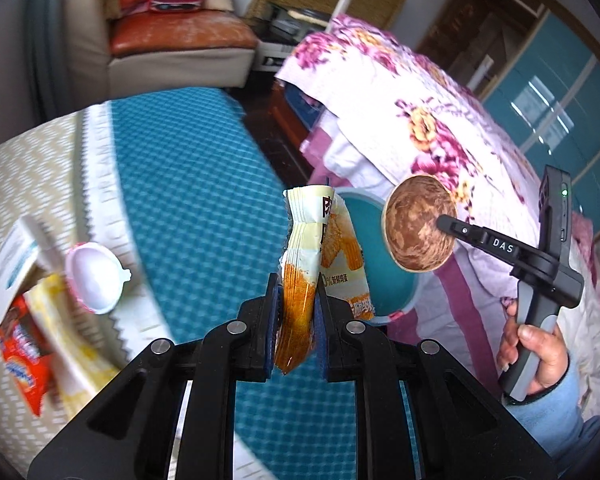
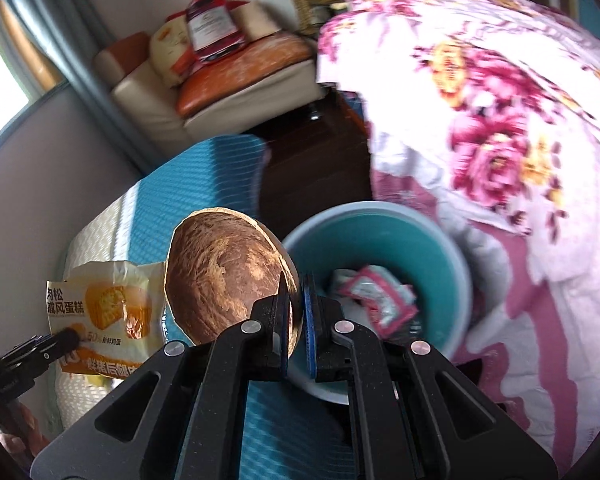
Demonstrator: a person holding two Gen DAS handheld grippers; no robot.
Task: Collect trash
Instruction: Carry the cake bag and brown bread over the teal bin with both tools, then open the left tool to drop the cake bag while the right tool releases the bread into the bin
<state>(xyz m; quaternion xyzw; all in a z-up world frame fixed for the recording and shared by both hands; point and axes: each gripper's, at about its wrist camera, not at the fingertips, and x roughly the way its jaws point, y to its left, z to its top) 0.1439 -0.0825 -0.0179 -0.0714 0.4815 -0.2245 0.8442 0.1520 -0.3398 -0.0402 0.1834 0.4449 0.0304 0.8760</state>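
Left wrist view: the left gripper (image 1: 296, 304) is clamped on a yellow and orange snack wrapper (image 1: 320, 256), which stands up out of the jaws at the centre of the frame. Behind the wrapper sits a teal bin (image 1: 388, 280), mostly hidden. To the right of centre, the right gripper (image 1: 446, 224) pinches the edge of a brown coconut shell half (image 1: 420, 226), held in the air over the bin's rim, with the person's right hand (image 1: 536, 356) on the handle at lower right. Only this view shows the trash left on the table: at lower left, a white plastic cup (image 1: 94, 276), a red snack packet (image 1: 24, 364), a pale yellow wrapper (image 1: 72, 344) and a white carton (image 1: 12, 260) lie on a beige cloth (image 1: 32, 168) beside a blue checked mat (image 1: 188, 184).

Right wrist view: the right gripper (image 2: 296, 308) is closed narrow on the shell's (image 2: 228, 276) thin rim, the shell filling the centre left. Here the bin (image 2: 440, 248) opens to the camera at centre right, and its contents show: a crumpled pink and white wrapper (image 2: 380, 296) lies inside. At lower left the snack wrapper (image 2: 104, 312) shows its printed face, with the left gripper (image 2: 66, 336) gripping its lower edge. A floral quilt (image 2: 500, 120) fills the right of both views.
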